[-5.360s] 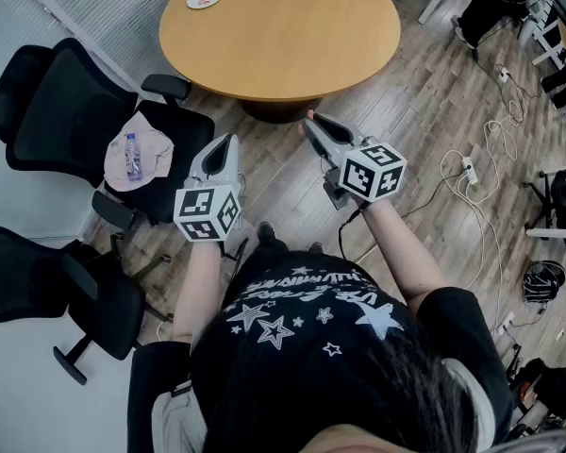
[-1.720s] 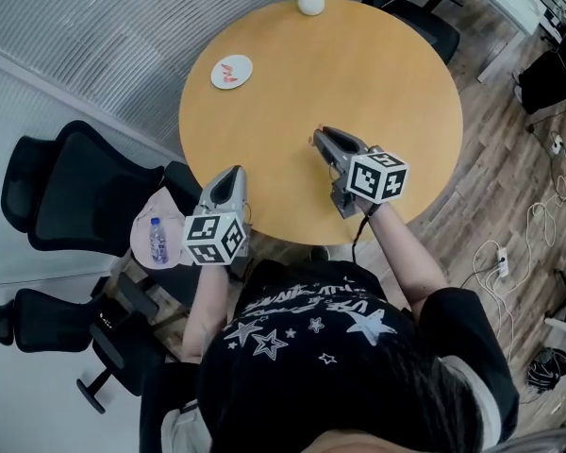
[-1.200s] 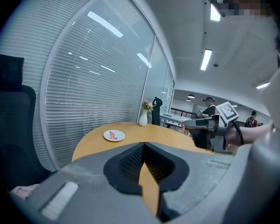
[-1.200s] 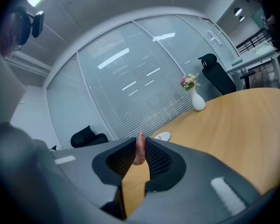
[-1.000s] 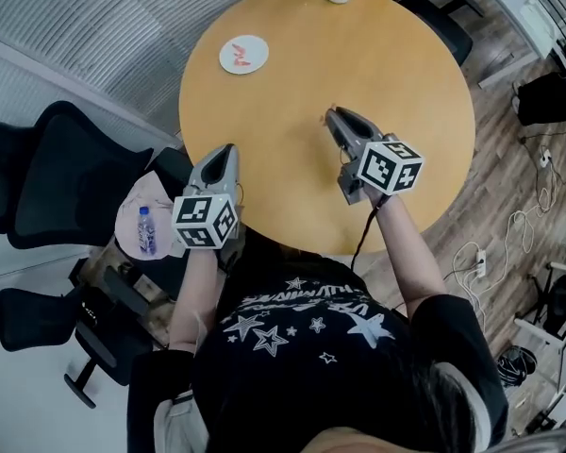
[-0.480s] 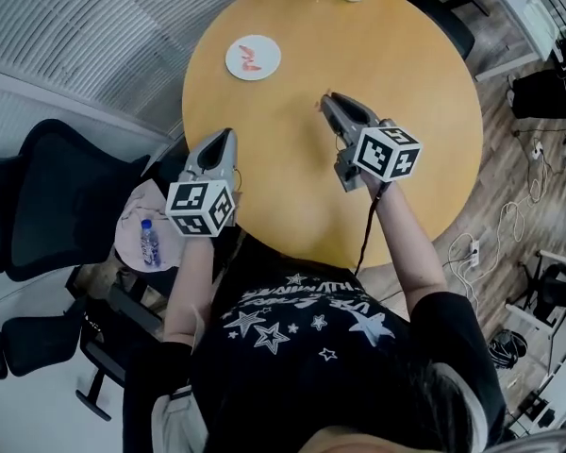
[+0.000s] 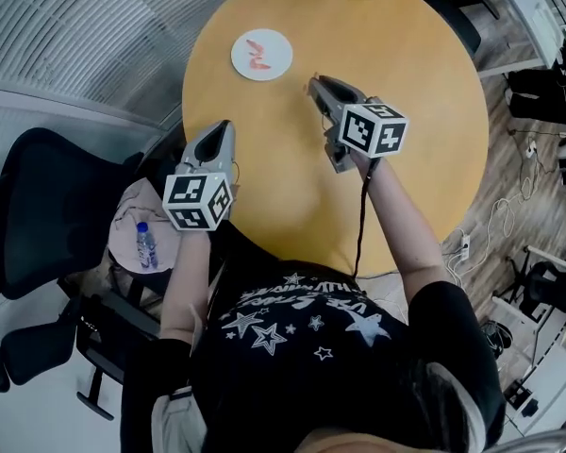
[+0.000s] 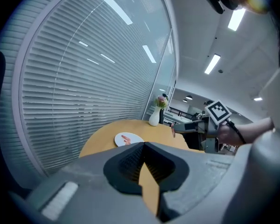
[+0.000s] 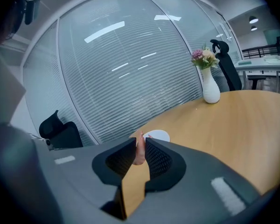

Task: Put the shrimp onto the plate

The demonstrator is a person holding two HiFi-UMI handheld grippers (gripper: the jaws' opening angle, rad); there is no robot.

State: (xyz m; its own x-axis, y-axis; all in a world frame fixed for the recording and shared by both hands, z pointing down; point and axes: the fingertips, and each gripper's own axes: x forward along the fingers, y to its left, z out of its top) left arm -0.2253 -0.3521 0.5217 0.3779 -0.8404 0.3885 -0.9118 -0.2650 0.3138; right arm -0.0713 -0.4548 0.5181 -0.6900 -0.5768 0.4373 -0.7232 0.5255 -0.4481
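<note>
— Item one: the right tongs (image 9: 140, 146). What are we entering?
— We are recording them as clenched on a pink shrimp (image 9: 139, 150). It is standing upright between the ribbed pads, with its tip poking above them.
— And the left tongs (image 8: 143, 144)?
— We are listing them as closed tip to tip with nothing between. They are hanging over the near edge of the surface (image 7: 396, 121), well apart from the right pair.
— Where are we placing the held shrimp against the plate (image 7: 261, 55)?
— It is hovering above bare wood, near the plate but not over it. In the right gripper view the white rim is showing just beyond the tips.
— Is the plate carrying anything?
— We are noting another shrimp (image 7: 257, 57), reddish, lying on it.
— Outlying entries?
— We are adding a white vase (image 9: 210, 91) holding flowers at the far side of the round surface, and a black chair (image 7: 33, 206) off to the left.
</note>
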